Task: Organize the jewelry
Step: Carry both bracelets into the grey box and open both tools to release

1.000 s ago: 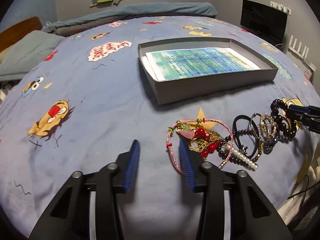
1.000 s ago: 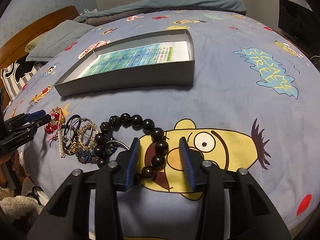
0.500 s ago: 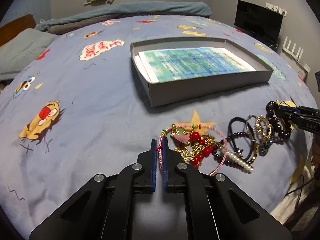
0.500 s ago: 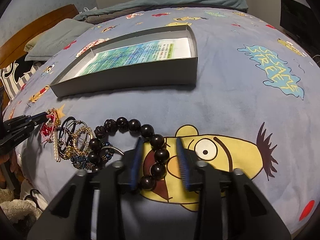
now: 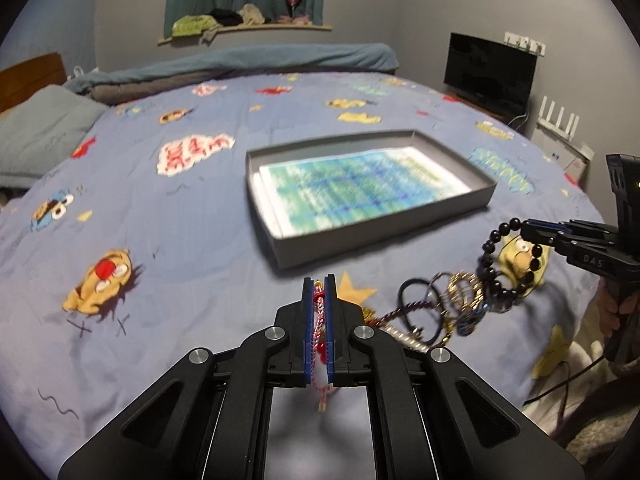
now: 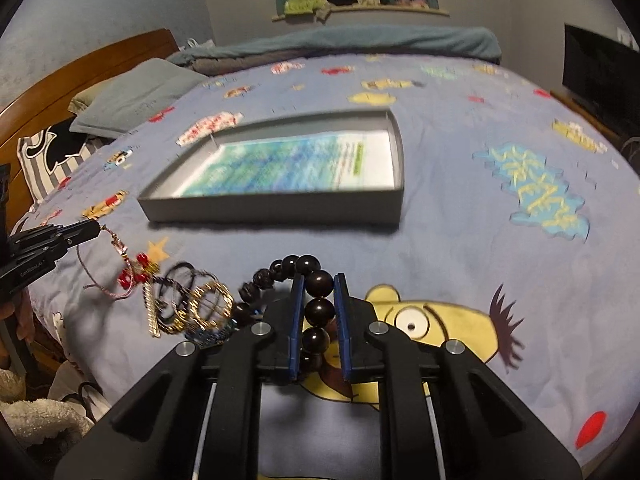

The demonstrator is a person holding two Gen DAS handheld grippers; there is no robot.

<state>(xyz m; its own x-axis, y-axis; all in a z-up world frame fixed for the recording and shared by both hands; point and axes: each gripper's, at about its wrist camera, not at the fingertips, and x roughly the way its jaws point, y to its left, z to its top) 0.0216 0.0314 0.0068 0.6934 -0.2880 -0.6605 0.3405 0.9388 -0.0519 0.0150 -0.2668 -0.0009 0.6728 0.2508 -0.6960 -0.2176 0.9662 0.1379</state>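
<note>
My left gripper (image 5: 319,280) is shut on a pink braided bracelet (image 5: 319,320), which runs down between its blue pads. In the right wrist view this bracelet (image 6: 120,294) hangs from the left gripper (image 6: 92,230) with red beads on it. My right gripper (image 6: 318,278) has its jaws closing, pads pressed on a black bead bracelet (image 6: 319,284), also seen as a bead loop (image 5: 496,276) at the right gripper (image 5: 524,228). A blurred tangle of gold, black and pearl pieces (image 5: 440,304) (image 6: 192,308) lies between the two bracelets. The open grey box (image 5: 380,232) (image 6: 272,210) sits beyond.
Everything rests on a blue cartoon-print bedspread (image 5: 180,240). A printed sheet lines the box. A grey pillow (image 6: 132,96) and wooden headboard are at the far left, a dark screen (image 5: 490,70) at the far right. The bed's near edge drops off by the tangle.
Both grippers closed, the left on the pink bracelet and the right on the black beads. Both have risen, pulling the bracelets up and dragging the tangle between them.
</note>
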